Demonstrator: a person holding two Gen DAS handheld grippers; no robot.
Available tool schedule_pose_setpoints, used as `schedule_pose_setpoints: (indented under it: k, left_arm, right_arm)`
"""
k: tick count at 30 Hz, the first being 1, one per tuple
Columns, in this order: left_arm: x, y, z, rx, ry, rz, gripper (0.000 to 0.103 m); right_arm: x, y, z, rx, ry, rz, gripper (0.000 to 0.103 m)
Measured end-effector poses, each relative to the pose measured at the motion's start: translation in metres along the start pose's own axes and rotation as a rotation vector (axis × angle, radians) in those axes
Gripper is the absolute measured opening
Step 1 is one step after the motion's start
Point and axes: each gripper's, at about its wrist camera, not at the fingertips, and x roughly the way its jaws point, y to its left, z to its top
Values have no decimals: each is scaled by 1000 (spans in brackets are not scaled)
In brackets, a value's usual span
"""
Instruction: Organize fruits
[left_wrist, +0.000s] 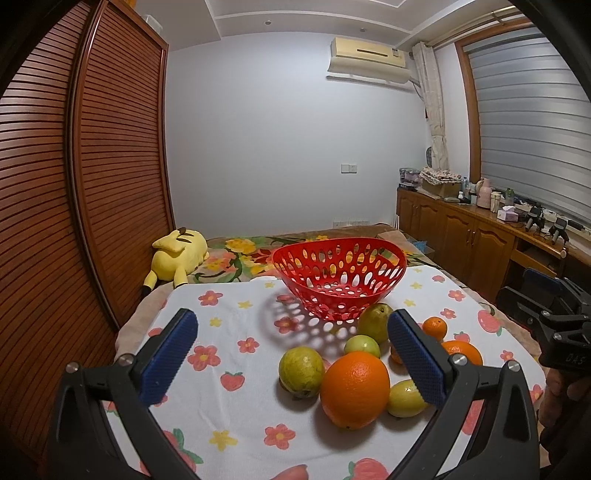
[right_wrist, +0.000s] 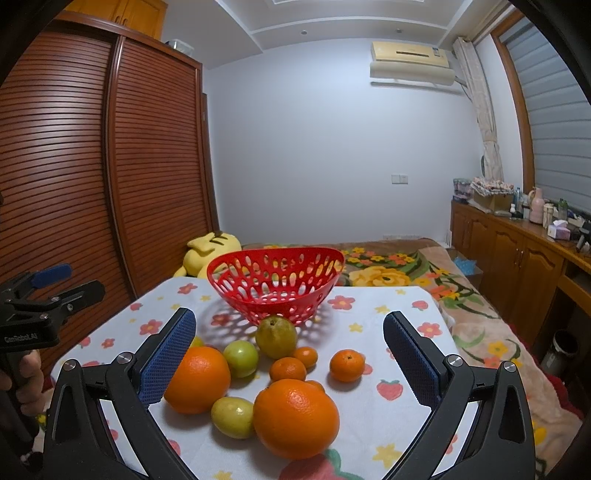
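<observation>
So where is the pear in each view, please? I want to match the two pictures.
Left wrist view: the pear is right of centre, just in front of the red basket, beside the left tool's inner right finger.
Right wrist view: the pear is at centre, again just in front of the basket.
Shared landmark: the red basket.

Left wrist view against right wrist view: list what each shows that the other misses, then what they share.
Only the left wrist view shows the right gripper at its edge. Only the right wrist view shows the left gripper, and three small mandarins clear of any finger, the rightmost apart. Both show the empty red basket and the fruit lying outside it on the floral cloth.
</observation>
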Motion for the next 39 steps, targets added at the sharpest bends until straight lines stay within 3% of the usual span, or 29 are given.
schedule_pose_setpoints:
  k: [39]
  left_arm:
    - [0,-1,-2,5,-1,0,103]
  right_arm:
    - [4,0,-3,-3,17,10,103]
